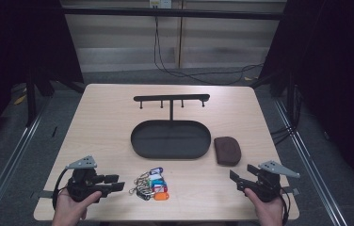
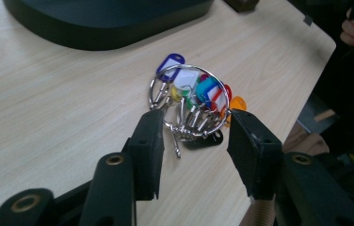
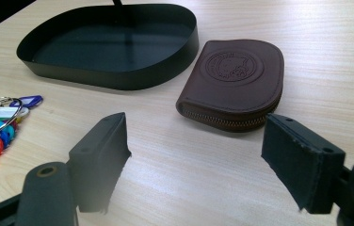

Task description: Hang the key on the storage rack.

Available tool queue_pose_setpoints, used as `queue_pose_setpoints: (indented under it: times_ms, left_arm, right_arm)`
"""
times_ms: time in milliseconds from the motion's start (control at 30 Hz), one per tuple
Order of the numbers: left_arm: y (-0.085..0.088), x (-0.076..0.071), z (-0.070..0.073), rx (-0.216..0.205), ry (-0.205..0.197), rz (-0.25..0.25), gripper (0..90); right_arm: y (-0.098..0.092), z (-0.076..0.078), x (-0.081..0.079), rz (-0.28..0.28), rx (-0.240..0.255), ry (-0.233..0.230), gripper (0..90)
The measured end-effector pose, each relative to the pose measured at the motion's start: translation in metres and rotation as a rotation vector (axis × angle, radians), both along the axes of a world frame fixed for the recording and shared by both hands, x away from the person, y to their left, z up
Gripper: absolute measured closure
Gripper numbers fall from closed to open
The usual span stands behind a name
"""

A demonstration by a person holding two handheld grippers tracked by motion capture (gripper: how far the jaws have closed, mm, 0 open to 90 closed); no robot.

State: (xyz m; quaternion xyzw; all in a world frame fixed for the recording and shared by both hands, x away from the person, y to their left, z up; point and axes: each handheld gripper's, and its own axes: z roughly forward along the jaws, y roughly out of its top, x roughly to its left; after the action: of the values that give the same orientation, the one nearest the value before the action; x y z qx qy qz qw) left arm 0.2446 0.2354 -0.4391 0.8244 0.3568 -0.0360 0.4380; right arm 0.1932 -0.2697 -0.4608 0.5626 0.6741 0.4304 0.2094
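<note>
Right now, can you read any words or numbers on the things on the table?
No words or numbers can be read.
Brown pouch: a round stamped emblem on top, too faint to read.
Key tags: white label windows, no writing can be made out.
Black tray: no writing seen.
</note>
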Motion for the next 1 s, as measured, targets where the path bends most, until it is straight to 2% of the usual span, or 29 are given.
queue_pose_setpoints:
  times_ms: [67,100,133,300,400,467,567,600,767,867,1000]
  left_arm:
    - [-0.006,0.0,0.003,0.036,-0.005,-0.034,57.8]
    - [-0.006,0.0,0.003,0.036,-0.005,-0.034,58.6]
    - [-0.013,-0.001,0.006,0.057,-0.001,-0.048,58.7]
    - [-0.03,0.002,0.014,0.109,-0.003,-0.09,57.8]
    - [-0.036,0.005,0.016,0.107,0.014,-0.103,57.8]
    - [-0.044,0.007,0.019,0.133,-0.004,-0.112,57.9]
    - [-0.061,0.014,0.022,0.154,0.001,-0.151,60.7]
    - [-0.065,0.015,0.023,0.16,-0.008,-0.16,61.5]
    - [-0.081,0.018,0.026,0.162,0.015,-0.195,66.2]
    - [-0.099,0.021,0.024,0.199,0.033,-0.236,67.4]
    - [-0.118,0.026,0.019,0.265,0.063,-0.252,68.8]
  right_arm:
    - [0.0,0.0,0.001,0.002,0.002,0.001,23.5]
    - [0.0,0.0,0.001,0.002,0.001,0.003,23.5]
    - [0.0,-0.001,0.001,0.004,0.001,0.005,23.7]
    - [0.001,-0.002,0.003,0.007,-0.006,0.015,24.2]
    - [0.002,-0.002,0.003,0.007,-0.008,0.016,24.3]
    - [0.002,-0.002,0.003,0.008,-0.011,0.016,24.3]
    - [0.003,-0.002,0.004,0.01,-0.016,0.021,24.3]
    - [0.003,-0.002,0.004,0.011,-0.017,0.021,24.3]
    - [0.003,-0.002,0.003,0.01,-0.016,0.021,24.5]
    - [0.003,-0.002,0.003,0.011,-0.019,0.022,24.5]
    - [0.003,-0.002,0.003,0.012,-0.019,0.024,24.6]
